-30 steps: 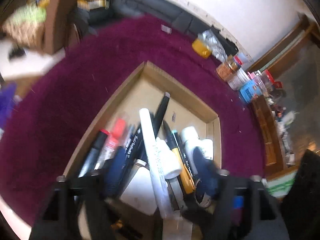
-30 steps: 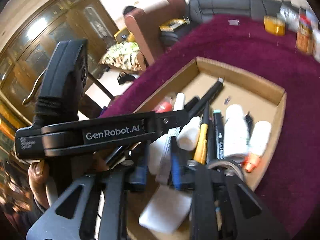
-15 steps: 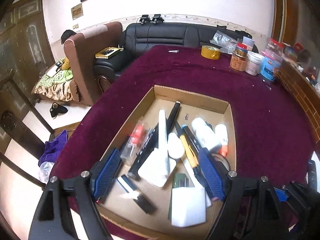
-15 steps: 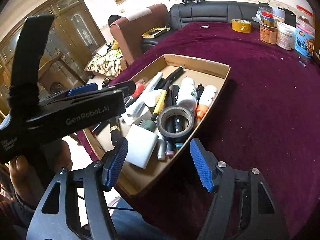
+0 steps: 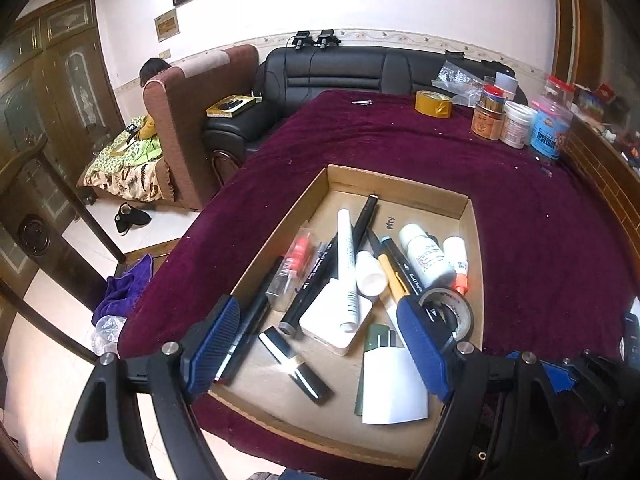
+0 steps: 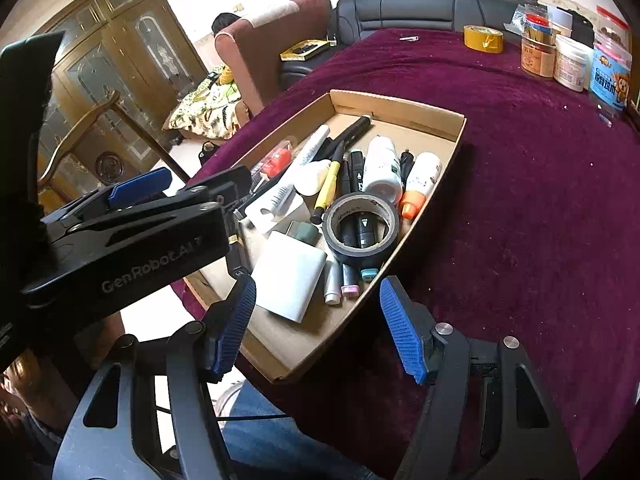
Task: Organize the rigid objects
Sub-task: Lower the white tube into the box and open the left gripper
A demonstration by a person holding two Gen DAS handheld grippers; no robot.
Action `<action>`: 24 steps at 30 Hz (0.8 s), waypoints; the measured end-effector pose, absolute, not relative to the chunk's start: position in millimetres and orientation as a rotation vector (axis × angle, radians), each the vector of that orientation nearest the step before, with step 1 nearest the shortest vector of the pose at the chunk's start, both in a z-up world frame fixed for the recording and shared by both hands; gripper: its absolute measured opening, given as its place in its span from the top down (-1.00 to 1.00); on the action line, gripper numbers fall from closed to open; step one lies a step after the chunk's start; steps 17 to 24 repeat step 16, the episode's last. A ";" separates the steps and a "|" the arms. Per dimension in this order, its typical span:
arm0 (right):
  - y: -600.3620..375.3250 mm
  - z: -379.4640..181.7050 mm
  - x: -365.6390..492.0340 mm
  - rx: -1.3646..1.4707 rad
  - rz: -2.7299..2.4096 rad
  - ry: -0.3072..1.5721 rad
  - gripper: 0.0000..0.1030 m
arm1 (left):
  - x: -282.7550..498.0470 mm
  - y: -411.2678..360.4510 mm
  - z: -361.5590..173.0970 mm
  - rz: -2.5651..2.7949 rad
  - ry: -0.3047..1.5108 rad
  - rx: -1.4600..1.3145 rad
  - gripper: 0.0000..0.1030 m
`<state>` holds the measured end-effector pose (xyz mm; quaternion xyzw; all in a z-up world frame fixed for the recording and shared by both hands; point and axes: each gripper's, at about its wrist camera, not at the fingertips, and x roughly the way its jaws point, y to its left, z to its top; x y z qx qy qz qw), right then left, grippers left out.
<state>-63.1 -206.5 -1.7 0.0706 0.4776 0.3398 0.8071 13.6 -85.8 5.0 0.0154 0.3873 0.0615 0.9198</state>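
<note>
**Both tongs spread and empty above the near end of the box**

Your left gripper (image 5: 320,344) has its blue-padded fingers (image 5: 216,338) spread wide, nothing between them. It hangs over the near end of the cardboard box (image 5: 400,190). Your right gripper (image 6: 316,326) is likewise spread and empty, hovering off the box's near right corner, with one pad over the box's near end and the other over the cloth.

Inside the box — a loose heap of rigid items:
- black tape roll (image 6: 361,227) on the right side, lying flat on top of several markers (image 6: 362,168) whose capped ends stick out toward you
- white bottle (image 6: 382,170) and, just to its right, a smaller white bottle with an orange cap (image 6: 420,184), both lying down
- yellow pen (image 6: 328,188) and a long black marker (image 5: 366,220) pointing toward the far wall of the box
- long white tube (image 5: 347,264) lying across a flat white case (image 5: 332,320)
- white block (image 6: 288,276) at the near end, touching a dark green piece (image 6: 304,232)
- black-and-gold lipstick tube (image 5: 296,364) lying on the bare box floor
- clear packet with a red item (image 5: 298,252) along the left wall

The box sits on a maroon tablecloth (image 5: 540,240). Well apart from it, at the far edge: yellow tape roll (image 5: 433,104), a brown jar (image 5: 486,122), a white tub (image 5: 518,124) and a blue-labelled container (image 5: 550,132).
</note>
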 end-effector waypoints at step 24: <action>-173.0 -3.3 -61.1 0.099 0.738 1.056 -0.28 | 13.3 -58.2 -1.7 0.158 0.751 0.008 -0.58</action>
